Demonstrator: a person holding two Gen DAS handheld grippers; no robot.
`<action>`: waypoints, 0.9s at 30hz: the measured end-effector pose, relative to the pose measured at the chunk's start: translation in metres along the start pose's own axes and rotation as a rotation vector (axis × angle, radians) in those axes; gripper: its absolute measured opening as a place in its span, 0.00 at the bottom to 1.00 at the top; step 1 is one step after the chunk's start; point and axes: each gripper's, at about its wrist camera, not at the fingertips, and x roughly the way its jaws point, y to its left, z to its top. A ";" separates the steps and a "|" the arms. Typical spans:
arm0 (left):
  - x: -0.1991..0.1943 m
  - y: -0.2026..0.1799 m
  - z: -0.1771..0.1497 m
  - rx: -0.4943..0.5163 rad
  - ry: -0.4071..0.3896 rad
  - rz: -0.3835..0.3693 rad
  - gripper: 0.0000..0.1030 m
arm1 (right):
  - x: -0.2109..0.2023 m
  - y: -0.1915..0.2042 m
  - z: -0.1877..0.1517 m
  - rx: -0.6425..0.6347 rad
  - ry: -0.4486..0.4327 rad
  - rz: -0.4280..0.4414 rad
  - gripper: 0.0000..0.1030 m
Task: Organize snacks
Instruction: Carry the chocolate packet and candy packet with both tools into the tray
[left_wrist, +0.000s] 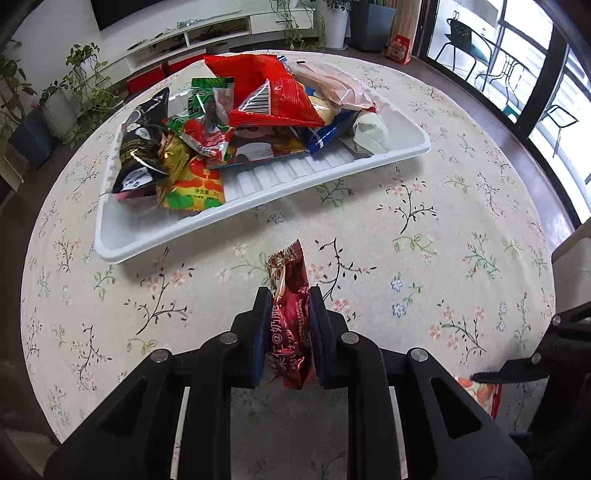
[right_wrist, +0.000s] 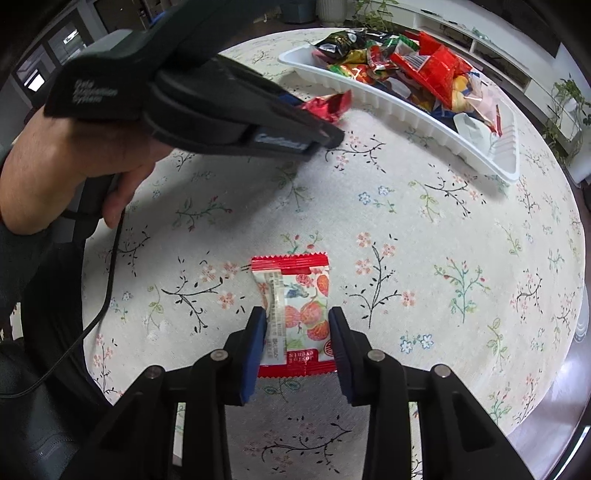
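While the left gripper (left_wrist: 286, 325) clamped the dark red packet (left_wrist: 291, 314) above the table (left_wrist: 443, 221), short of the white tray's (left_wrist: 258, 199) near edge, the right gripper (right_wrist: 297, 332), fingers apart, straddled the strawberry packet (right_wrist: 295, 306) and needed a centred, even squeeze.

My left gripper (left_wrist: 287, 295) pinches a dark red snack packet (left_wrist: 291, 314) edge-up between its blue pads, held above the floral tablecloth (left_wrist: 424, 258). Ahead and slightly left sits the white tray (left_wrist: 258, 199), piled with mixed snack packets (left_wrist: 236, 129).
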 end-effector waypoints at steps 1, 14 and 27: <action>-0.003 0.001 -0.003 -0.003 -0.006 -0.002 0.18 | -0.001 -0.001 0.000 0.009 -0.003 0.000 0.36; -0.058 0.027 -0.009 -0.080 -0.114 -0.047 0.18 | -0.038 -0.040 -0.002 0.186 -0.132 0.020 0.35; -0.091 0.084 0.054 -0.176 -0.212 -0.089 0.18 | -0.096 -0.105 0.056 0.394 -0.358 -0.010 0.35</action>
